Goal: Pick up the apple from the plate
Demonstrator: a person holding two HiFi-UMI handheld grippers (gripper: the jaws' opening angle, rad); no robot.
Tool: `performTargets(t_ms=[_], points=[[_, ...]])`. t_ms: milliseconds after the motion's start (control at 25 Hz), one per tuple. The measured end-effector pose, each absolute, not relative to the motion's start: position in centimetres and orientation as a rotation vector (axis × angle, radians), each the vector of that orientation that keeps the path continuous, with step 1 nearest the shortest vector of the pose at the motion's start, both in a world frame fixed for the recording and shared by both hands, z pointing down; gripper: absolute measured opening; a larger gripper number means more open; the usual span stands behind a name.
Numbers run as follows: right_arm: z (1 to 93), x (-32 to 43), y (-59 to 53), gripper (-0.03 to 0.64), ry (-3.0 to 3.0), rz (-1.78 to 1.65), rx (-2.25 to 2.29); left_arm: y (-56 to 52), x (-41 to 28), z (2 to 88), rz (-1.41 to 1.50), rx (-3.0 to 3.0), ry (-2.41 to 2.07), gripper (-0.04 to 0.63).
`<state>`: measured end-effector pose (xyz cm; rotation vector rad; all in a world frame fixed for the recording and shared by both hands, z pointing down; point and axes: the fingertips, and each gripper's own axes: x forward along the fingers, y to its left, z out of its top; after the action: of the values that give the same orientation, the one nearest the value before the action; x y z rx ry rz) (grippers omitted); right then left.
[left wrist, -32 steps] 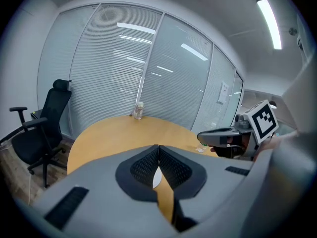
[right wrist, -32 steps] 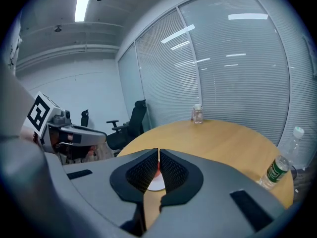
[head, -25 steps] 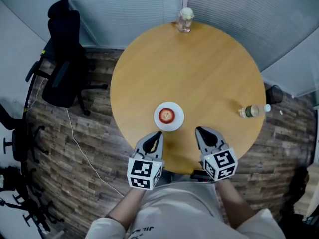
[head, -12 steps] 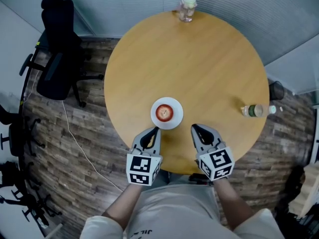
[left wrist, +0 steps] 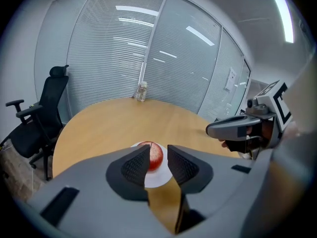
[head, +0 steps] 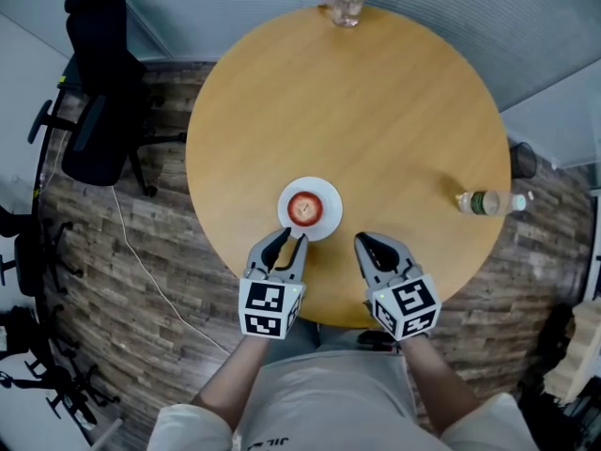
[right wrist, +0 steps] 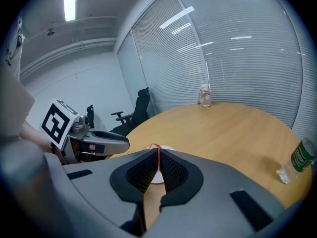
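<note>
A red apple [head: 305, 209] sits on a small white plate [head: 328, 198] near the front edge of the round wooden table [head: 376, 111]. My left gripper [head: 288, 239] hovers just in front of the plate; its jaws are opening, a narrow gap shows, and nothing is between them. Through that gap the apple [left wrist: 155, 155] on the plate [left wrist: 158, 178] lies a little ahead. My right gripper [head: 361, 242] hangs over the table edge to the plate's right, shut and empty. In the right gripper view the apple [right wrist: 150, 147] peeks above the closed jaws.
A clear plastic bottle [head: 486, 201] lies at the table's right edge. A glass jar [head: 346, 1] stands at the far edge. A black office chair [head: 99, 92] stands left of the table on the wood-plank floor. Glass walls with blinds lie behind.
Both grippers have sunk toward the table and come closer to the plate. The left gripper's jaws, shut before, now stand slightly apart.
</note>
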<state>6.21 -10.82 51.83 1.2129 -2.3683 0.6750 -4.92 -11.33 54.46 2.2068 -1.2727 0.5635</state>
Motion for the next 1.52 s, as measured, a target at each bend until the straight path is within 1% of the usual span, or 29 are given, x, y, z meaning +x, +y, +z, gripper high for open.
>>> performTargets(t_ms=[80, 160, 400, 480, 600, 840, 1520], points=[[52.0, 6.4, -11.0, 0.032, -2.363, 0.683, 1.217, -11.7, -4.8, 55.3, 0.576, 2.204, -1.266, 0.134], [52.1, 6.6, -11.2, 0.032, -2.360, 0.689, 1.219, -12.0, -4.6, 56.4, 0.595, 2.198, -1.249, 0.186], [52.8, 6.4, -11.1, 0.032, -2.349, 0.712, 1.204, -13.2, -4.3, 58.5, 0.647, 2.176, -1.227, 0.312], [53.0, 6.4, -11.1, 0.032, -2.346, 0.716, 1.200, -13.8, -4.2, 59.2, 0.659, 2.172, -1.229, 0.342], [53.4, 6.8, -11.1, 0.032, -2.333, 0.722, 1.203, -14.6, -3.8, 60.4, 0.693, 2.169, -1.226, 0.365], [53.6, 7.3, -11.3, 0.032, -2.320, 0.736, 1.215, -15.4, -3.2, 62.2, 0.741, 2.165, -1.197, 0.380], [54.4, 8.3, -11.7, 0.032, -2.293, 0.753, 1.229, -16.6, -2.8, 63.7, 0.811, 2.158, -1.192, 0.376]])
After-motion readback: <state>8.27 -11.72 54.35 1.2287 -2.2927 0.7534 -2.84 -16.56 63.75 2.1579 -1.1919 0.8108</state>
